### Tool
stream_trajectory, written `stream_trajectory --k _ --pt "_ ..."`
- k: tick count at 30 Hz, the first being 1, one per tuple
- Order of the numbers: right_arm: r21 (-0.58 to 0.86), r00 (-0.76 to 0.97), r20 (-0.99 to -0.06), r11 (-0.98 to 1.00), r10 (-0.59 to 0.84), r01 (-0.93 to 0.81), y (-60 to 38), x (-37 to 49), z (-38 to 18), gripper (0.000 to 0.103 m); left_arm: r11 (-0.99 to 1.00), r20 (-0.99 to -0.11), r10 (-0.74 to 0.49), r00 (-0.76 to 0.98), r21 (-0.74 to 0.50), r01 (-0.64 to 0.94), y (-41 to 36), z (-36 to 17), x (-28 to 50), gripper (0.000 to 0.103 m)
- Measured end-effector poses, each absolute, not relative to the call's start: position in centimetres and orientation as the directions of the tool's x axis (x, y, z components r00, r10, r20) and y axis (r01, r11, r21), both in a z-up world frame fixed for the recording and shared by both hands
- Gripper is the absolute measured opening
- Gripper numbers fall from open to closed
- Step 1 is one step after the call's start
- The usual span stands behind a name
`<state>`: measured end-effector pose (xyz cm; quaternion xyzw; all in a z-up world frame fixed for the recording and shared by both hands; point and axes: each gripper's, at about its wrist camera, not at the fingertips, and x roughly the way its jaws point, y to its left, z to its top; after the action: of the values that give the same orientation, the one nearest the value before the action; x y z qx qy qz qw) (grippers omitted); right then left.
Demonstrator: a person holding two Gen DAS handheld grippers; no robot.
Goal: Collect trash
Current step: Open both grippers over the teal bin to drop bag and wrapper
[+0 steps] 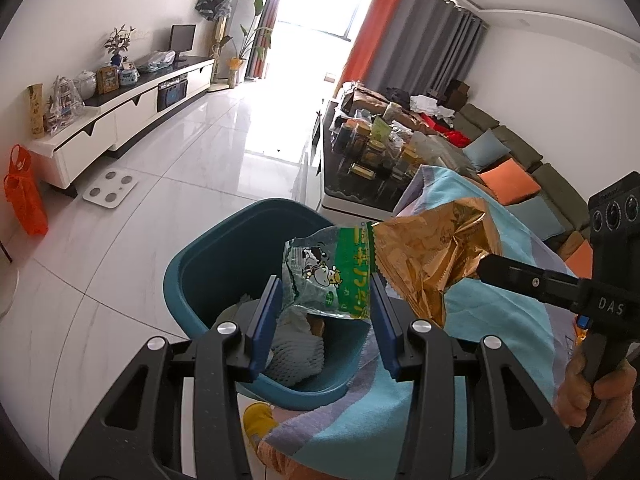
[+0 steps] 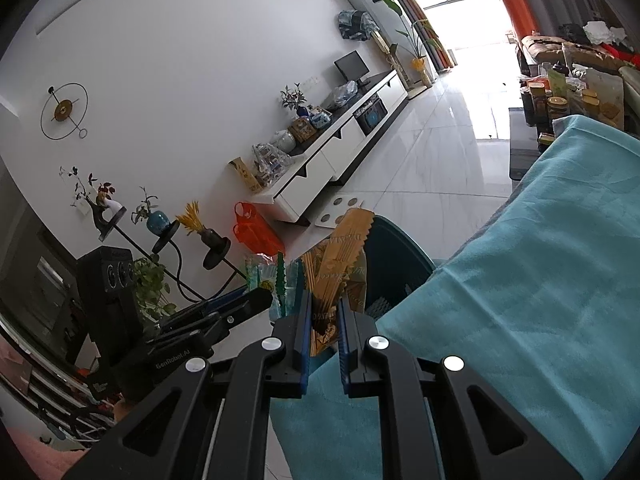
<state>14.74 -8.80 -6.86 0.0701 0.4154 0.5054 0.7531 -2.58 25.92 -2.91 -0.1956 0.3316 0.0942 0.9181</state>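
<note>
— Blue pads are being seen on the left gripper [image 1: 324, 312]. How are its fingers being held?

— They are being held spread apart. A green wrapper [image 1: 328, 276] with a cartoon cow is being seen between them, over the bin. Whether the wrapper is being touched by the pads cannot be told.

— And the right gripper [image 2: 325, 320]?

— Its fingers are being pressed nearly together, and a gold wrapper [image 2: 340, 268] is being pinched between them. In the left view, the gold wrapper [image 1: 428, 256] is being held up just beside the green one, above the bin's edge.

— Where is the trash being put?

— A teal bin [image 1: 208, 264] is being kept on the floor beside a table that is being covered by a blue cloth [image 2: 520, 280]. White foam netting [image 1: 296, 348] is being held inside the bin already.

— What is being seen farther away?

— An orange bag [image 1: 24, 192] and a white scale [image 1: 110, 190] are being kept on the shiny floor, near a long white cabinet [image 1: 120, 116]. Well beyond, a glass table [image 1: 360, 160] is being crowded with jars.
</note>
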Motion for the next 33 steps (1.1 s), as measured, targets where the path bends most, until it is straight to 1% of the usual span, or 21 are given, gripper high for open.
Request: stream_trajectory --k 20,30,31,33 --pt "0.511 0.109 -0.617 0.502 0.78 -0.698 -5.0 15.4 -8.6 0.011 0.891 -0.689 0.057 0.723 -0.292 -0.349 26.8 -5.6 0.6 0.044" --pt "0.511 0.107 -0.64 0.526 0.761 -0.68 -3.7 15.8 -9.1 0.013 0.89 -0.709 0.049 0.703 -0.289 -0.354 26.7 -7.4 2.0 0.046" --pt "0.51 0.11 -0.642 0.53 0.759 -0.678 -3.6 15.8 -9.2 0.014 0.889 -0.711 0.045 0.702 -0.291 -0.353 26.7 -7.5 2.1 0.047" --pt "0.508 0.116 -0.647 0.54 0.753 -0.671 -3.6 16.0 -9.3 0.02 0.886 -0.716 0.039 0.697 -0.297 -0.355 26.7 -7.9 2.5 0.051"
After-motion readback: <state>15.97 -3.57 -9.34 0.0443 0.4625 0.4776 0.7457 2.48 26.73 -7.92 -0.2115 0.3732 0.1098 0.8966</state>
